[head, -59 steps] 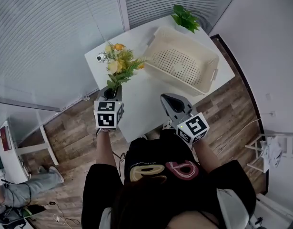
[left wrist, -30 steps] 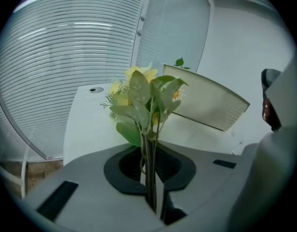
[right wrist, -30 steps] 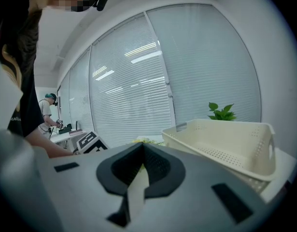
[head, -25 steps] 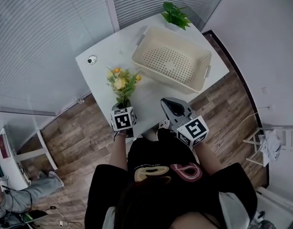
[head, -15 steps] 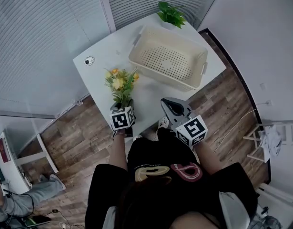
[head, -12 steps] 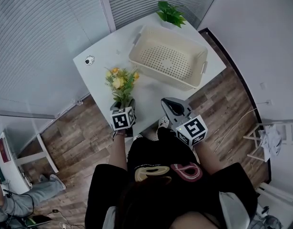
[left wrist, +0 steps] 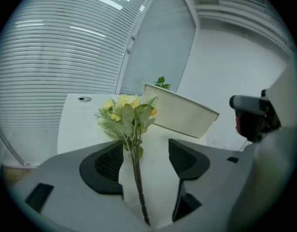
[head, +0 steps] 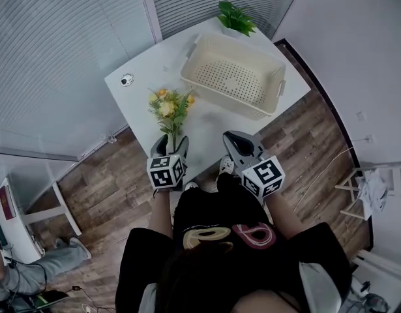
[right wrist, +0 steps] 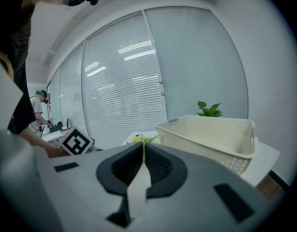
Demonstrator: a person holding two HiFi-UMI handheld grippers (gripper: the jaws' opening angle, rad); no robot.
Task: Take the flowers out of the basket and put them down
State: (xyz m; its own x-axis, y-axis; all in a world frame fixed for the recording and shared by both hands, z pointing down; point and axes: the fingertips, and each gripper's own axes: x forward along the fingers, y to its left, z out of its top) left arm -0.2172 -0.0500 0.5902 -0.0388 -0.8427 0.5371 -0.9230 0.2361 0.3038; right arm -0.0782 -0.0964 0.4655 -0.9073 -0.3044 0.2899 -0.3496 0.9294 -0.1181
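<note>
A bunch of yellow flowers (head: 170,107) with green leaves lies on the white table (head: 141,77), its blooms pointing away from me. The thin stem (left wrist: 136,178) runs back between the jaws of my left gripper (head: 172,140), which are opening. They stand wide apart, and neither pad (left wrist: 108,163) touches the stem. The cream perforated basket (head: 236,77) sits to the right of the flowers with nothing in it. My right gripper (head: 235,136) hovers at the table's near edge, shut with nothing in it; its closed jaws (right wrist: 142,148) point toward the basket (right wrist: 211,134).
A green potted plant (head: 235,18) stands at the table's far corner behind the basket. A small round dark object (head: 126,79) lies near the table's left edge. Wooden floor surrounds the table; blinds cover the glass wall behind it.
The left gripper's jaws have gone from shut on the stem to wide apart and it has drawn back a little toward me. The flowers rest on the table. The right gripper has stayed put.
</note>
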